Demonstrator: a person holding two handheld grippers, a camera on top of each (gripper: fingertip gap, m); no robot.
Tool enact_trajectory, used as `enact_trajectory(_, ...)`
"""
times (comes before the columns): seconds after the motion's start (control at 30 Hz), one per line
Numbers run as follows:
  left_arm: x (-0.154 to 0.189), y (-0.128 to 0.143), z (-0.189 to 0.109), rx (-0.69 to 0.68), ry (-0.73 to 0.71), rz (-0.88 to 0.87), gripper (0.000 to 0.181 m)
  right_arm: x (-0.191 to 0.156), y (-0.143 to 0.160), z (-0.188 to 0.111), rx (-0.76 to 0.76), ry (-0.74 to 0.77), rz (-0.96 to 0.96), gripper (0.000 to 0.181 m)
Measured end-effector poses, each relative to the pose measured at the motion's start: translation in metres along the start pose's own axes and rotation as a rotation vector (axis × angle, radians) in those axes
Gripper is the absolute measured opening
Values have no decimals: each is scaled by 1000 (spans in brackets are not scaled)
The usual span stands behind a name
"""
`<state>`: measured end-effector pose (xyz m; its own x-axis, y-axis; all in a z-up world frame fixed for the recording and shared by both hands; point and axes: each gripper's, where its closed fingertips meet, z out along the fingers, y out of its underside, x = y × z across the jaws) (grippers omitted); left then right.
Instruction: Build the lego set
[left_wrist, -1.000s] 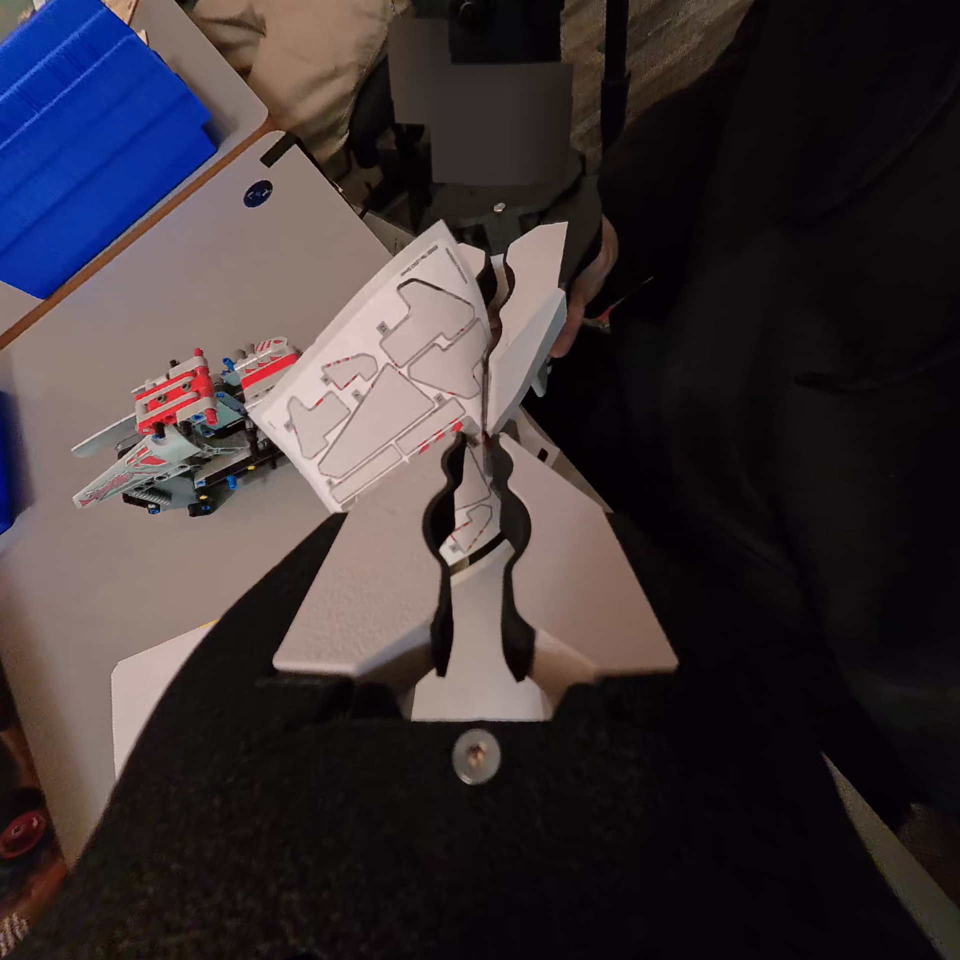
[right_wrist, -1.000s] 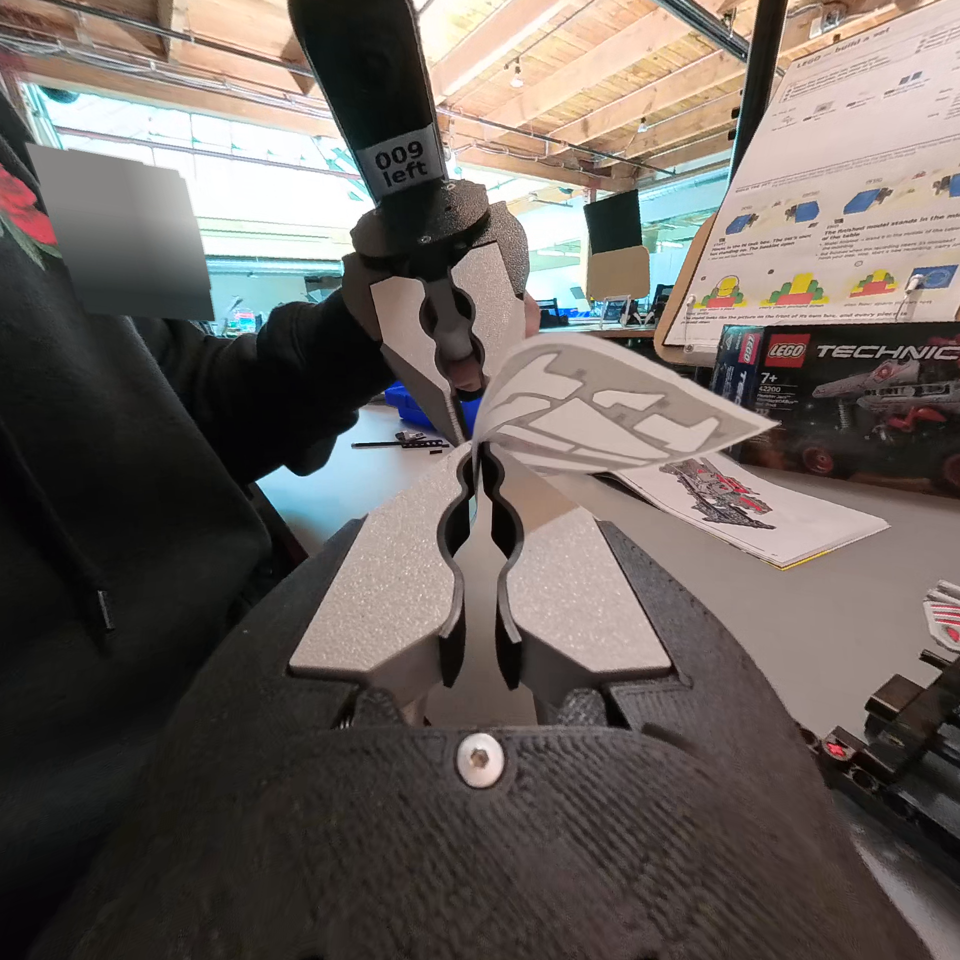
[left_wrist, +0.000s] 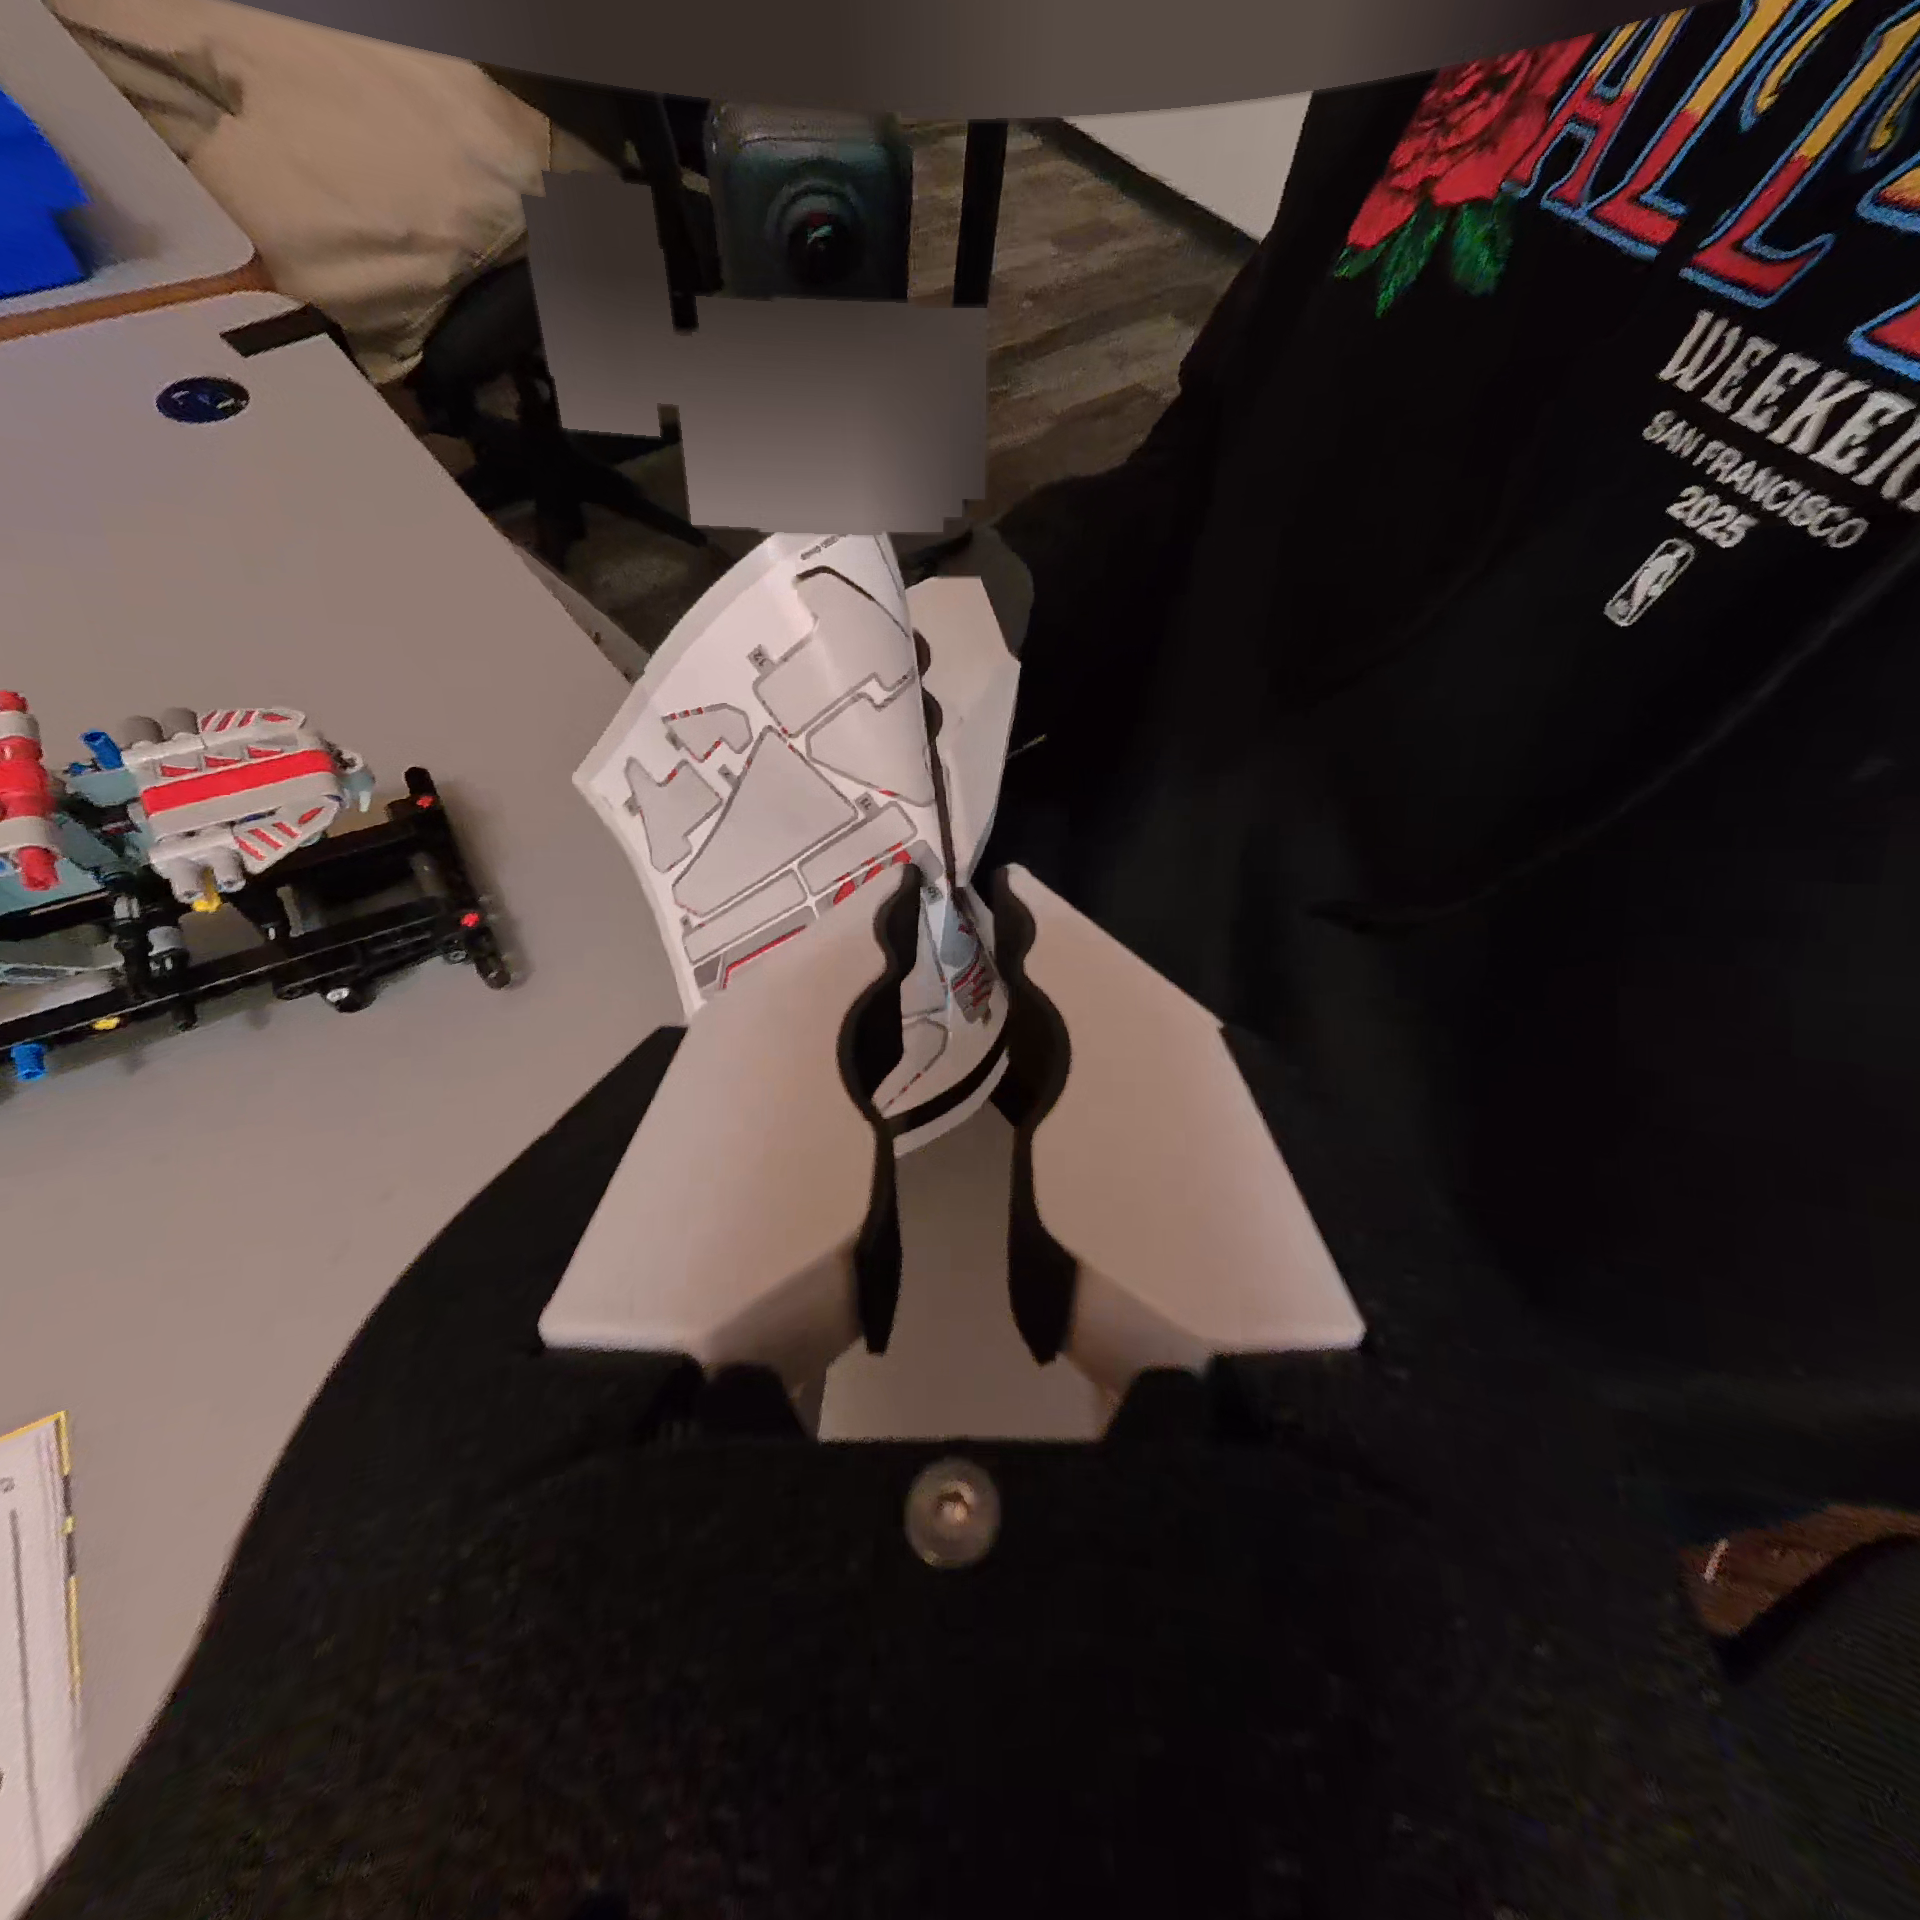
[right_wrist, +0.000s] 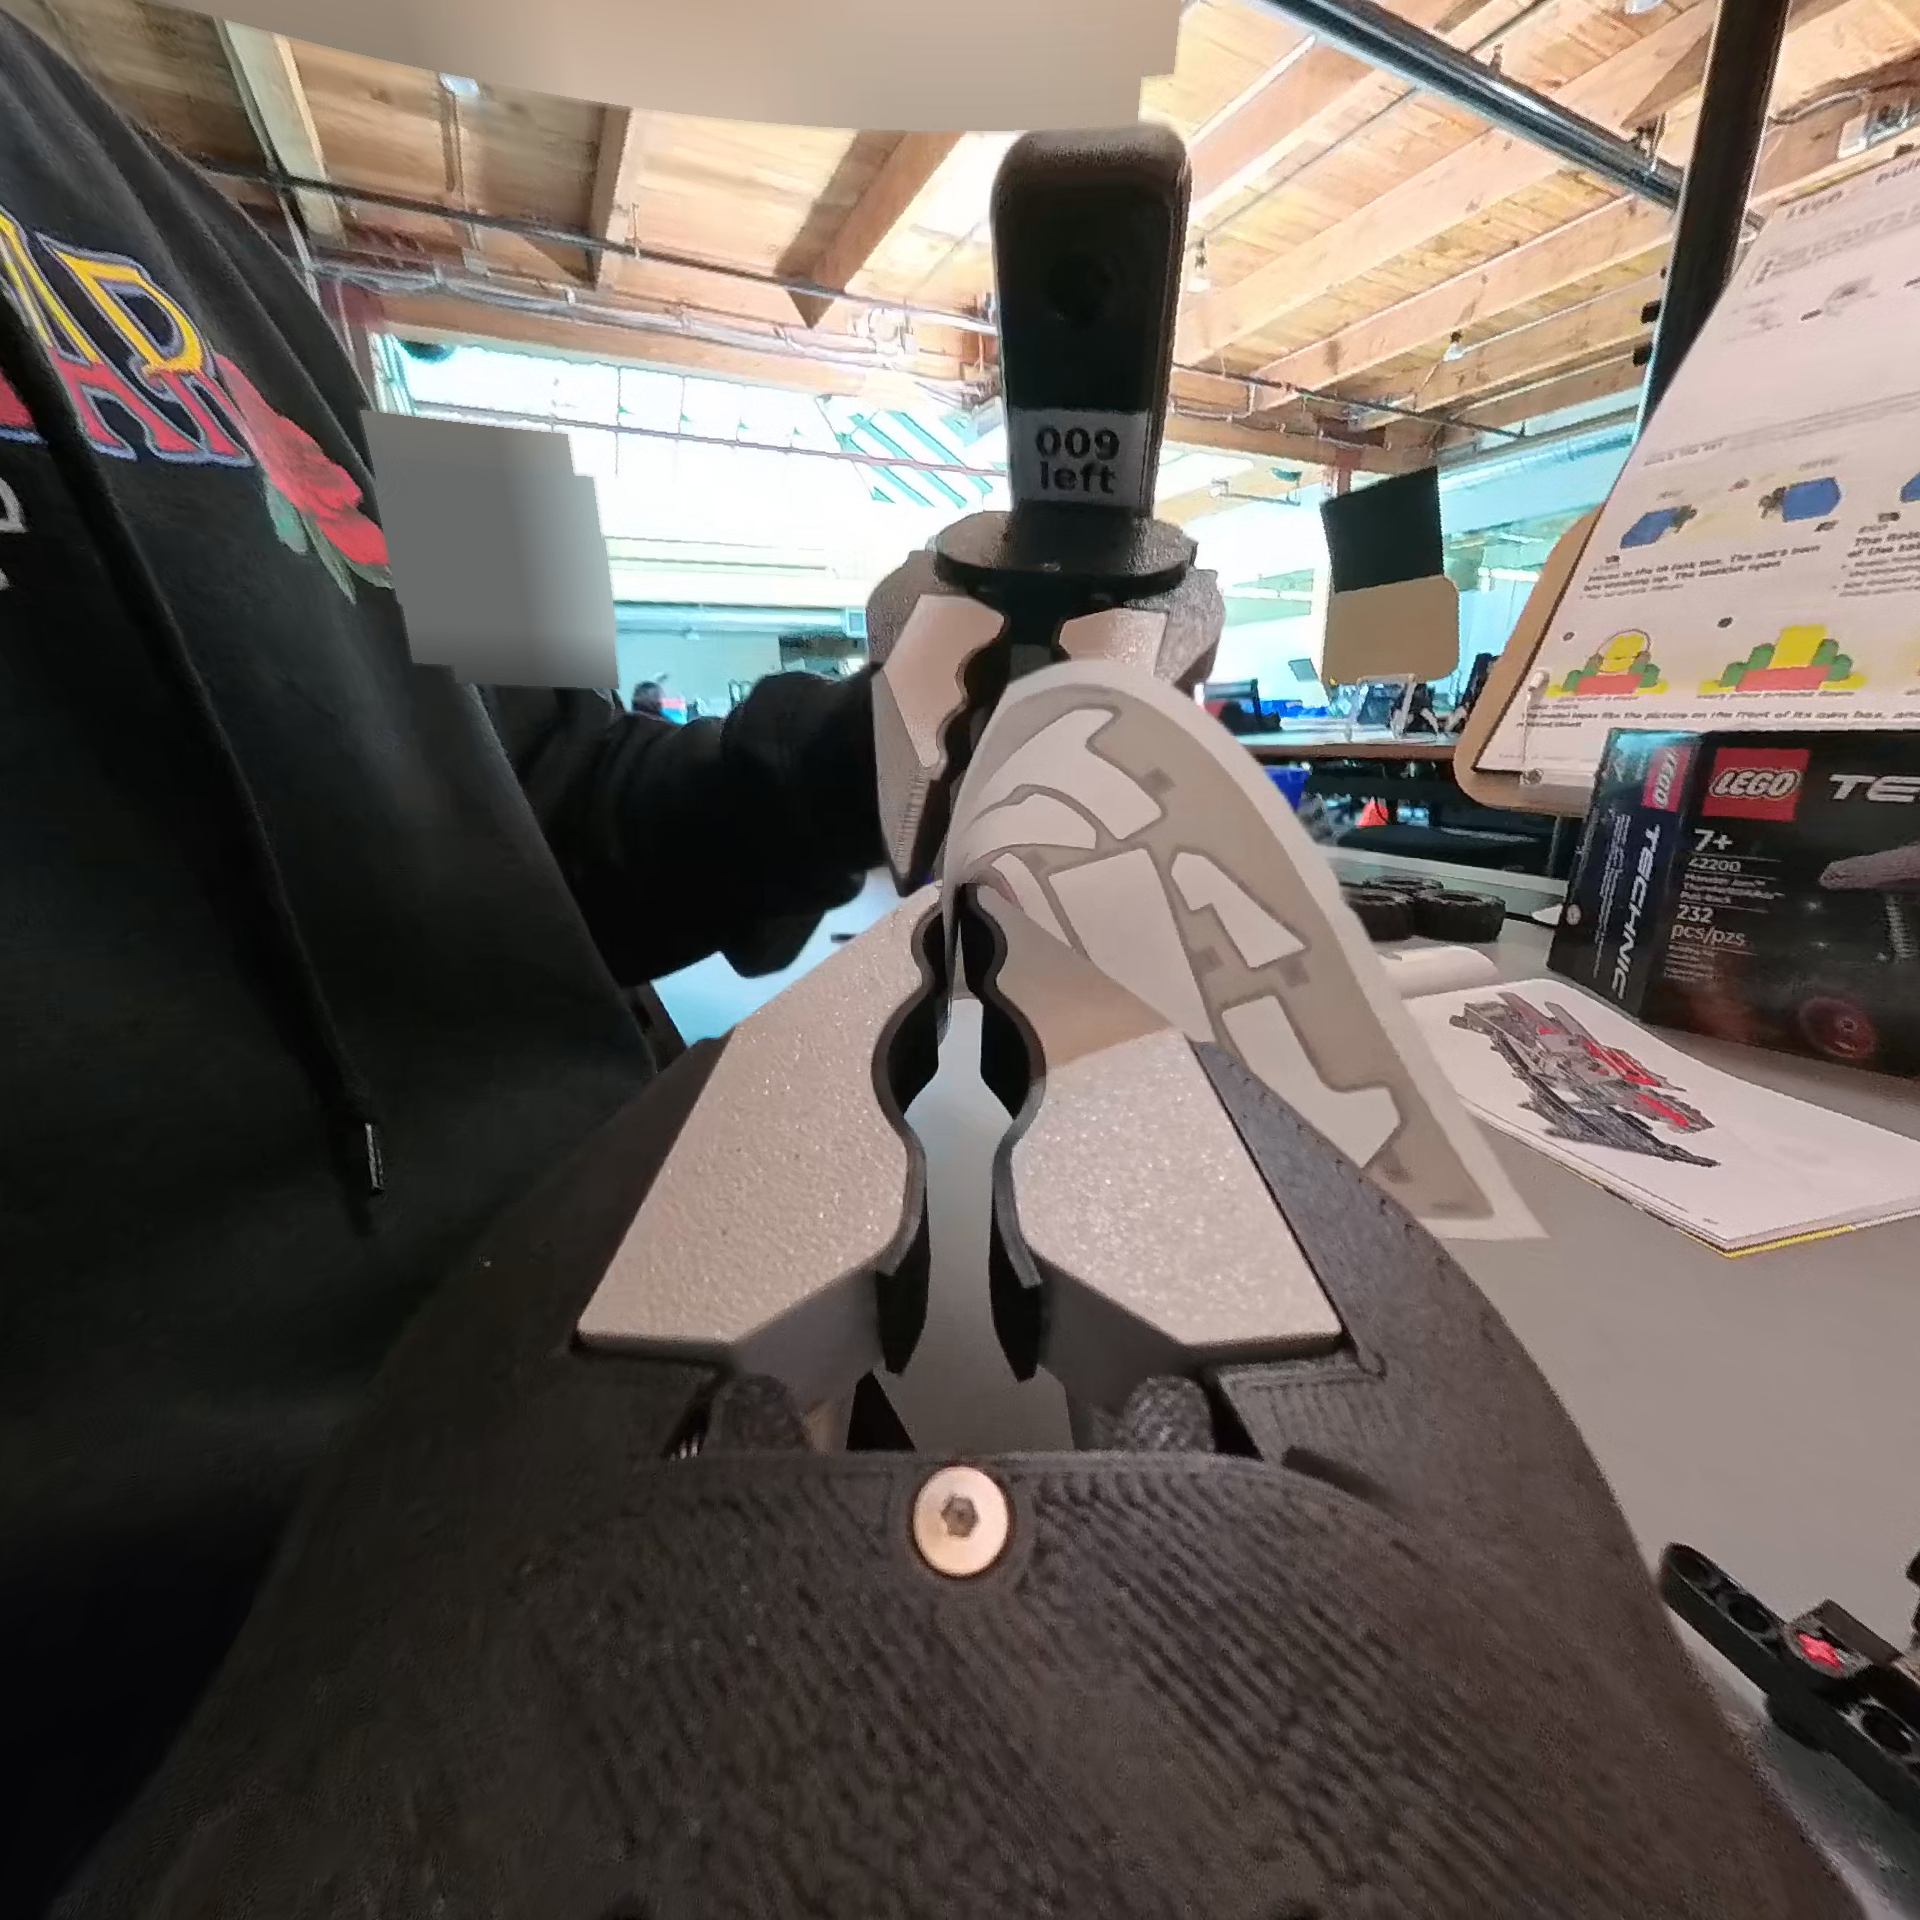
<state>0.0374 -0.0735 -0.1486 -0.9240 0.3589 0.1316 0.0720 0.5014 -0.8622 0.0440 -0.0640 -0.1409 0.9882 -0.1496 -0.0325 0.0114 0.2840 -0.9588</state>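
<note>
The sticker sheet (left_wrist: 774, 790) is white, printed with grey outlined shapes and short red stripes. At nine o'clock, the model (left_wrist: 234, 800) is white and red-striped on a black frame, with blue and yellow pins. The worktop (left_wrist: 260, 582) is plain grey. The sweatshirt (left_wrist: 1558, 727) is black with red roses, green leaves and white lettering. The box (right_wrist: 1756, 894) is black.

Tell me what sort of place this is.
Probably a big open workshop or lab, converted-warehouse style: exposed timber ceiling beams overhead, rows of worktables running back toward bright windows, and a grey table set up with a half-built Lego model and an instruction board.
</note>
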Motion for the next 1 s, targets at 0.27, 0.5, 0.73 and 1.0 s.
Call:
enact_trajectory(0.27,-15,15,0,-156,-130,69,7,12,13,1,-127,85,-20,0)
enact_trajectory(0.5,-21,2,-8,-90,-237,174,5,21,1,-1,-22,126,133,0)
enact_trajectory(0.73,-26,2,-9,-104,-278,199,2,23,-2,1,17,129,229,0)
enact_trajectory(1.0,-30,0,-10,-92,-278,218,6,27,0,1,42,128,330,0)
